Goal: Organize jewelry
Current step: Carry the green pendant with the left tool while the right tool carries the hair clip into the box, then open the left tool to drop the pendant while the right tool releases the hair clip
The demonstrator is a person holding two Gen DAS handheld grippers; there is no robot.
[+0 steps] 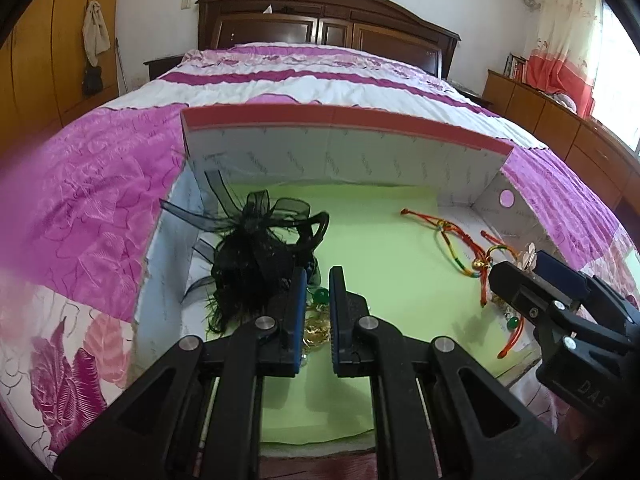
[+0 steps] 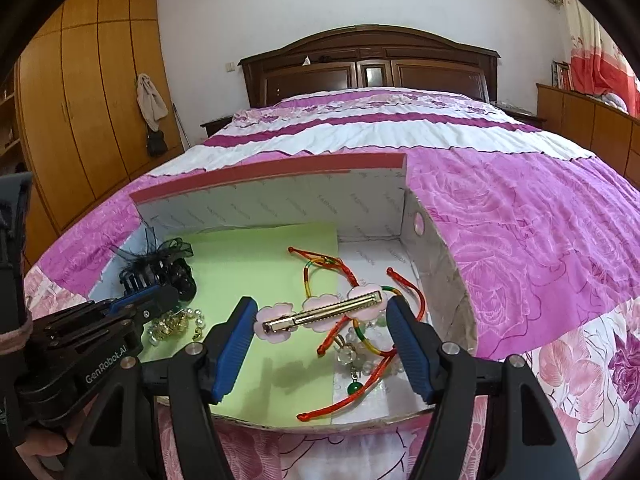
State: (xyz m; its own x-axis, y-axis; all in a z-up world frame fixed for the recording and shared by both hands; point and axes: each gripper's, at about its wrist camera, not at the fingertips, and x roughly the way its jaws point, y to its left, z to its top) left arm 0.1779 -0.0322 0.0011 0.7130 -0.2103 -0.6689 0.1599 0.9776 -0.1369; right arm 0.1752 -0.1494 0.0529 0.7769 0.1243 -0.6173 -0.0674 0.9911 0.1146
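An open cardboard box (image 2: 280, 204) lies on the bed with a green paper sheet (image 2: 260, 248) on its floor. My right gripper (image 2: 320, 302) is shut on a pink flower hair clip (image 2: 328, 310), holding it end to end above red cord bracelets (image 2: 320, 268) and a green bead pendant (image 2: 352, 389). In the left wrist view that gripper (image 1: 528, 264) hangs at the box's right side. My left gripper (image 1: 318, 274) is shut, beside a black feather hairpiece (image 1: 256, 240) and over a gold and pearl necklace (image 2: 176, 324). I cannot tell if it pinches anything.
The box's tall back wall (image 1: 340, 152) and right wall (image 2: 440, 264) hem in the grippers. Pink floral bedding (image 2: 520, 240) surrounds the box. A dark headboard (image 2: 368, 64), wooden wardrobes (image 2: 88, 92) and low cabinets (image 1: 540, 112) stand beyond. A hand (image 2: 40, 452) holds the left gripper.
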